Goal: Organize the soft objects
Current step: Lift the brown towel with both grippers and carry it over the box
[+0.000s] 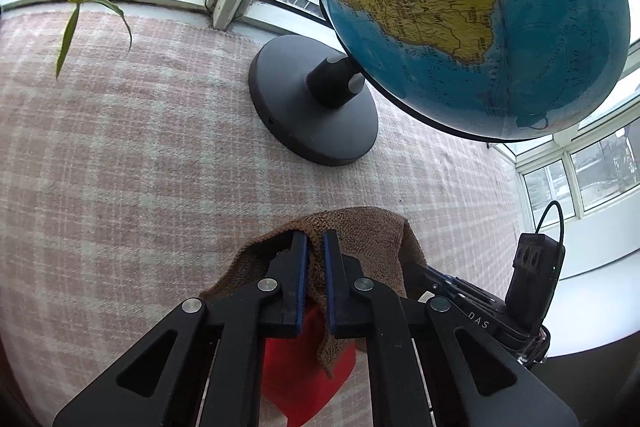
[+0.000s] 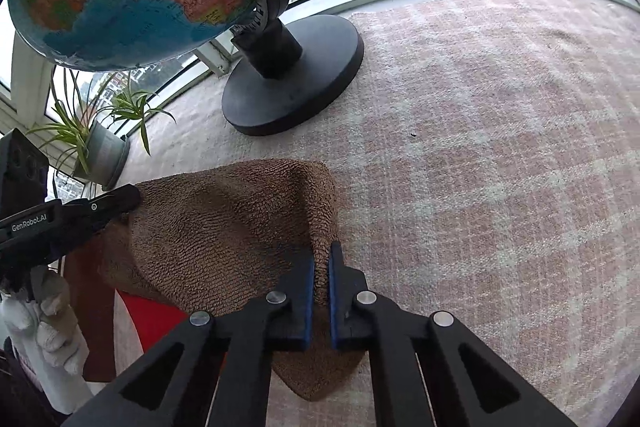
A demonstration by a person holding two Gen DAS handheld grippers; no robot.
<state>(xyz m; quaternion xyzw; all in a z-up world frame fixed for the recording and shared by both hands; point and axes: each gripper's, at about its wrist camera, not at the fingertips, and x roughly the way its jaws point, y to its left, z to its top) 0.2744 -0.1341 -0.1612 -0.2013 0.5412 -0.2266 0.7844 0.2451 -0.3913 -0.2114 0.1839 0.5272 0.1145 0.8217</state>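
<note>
Left gripper low centre, jaws clamped on brown towel, right gripper likewise pinching towel edge, globe upper right.

A pink-and-cream checked blanket covers the worktop right up to the window ledge at its far edge. The globe's round black base stands on the blanket near that far edge. A red cloth lies on the blanket nearer the worktop's front edge, partly under a brown towel.
</note>
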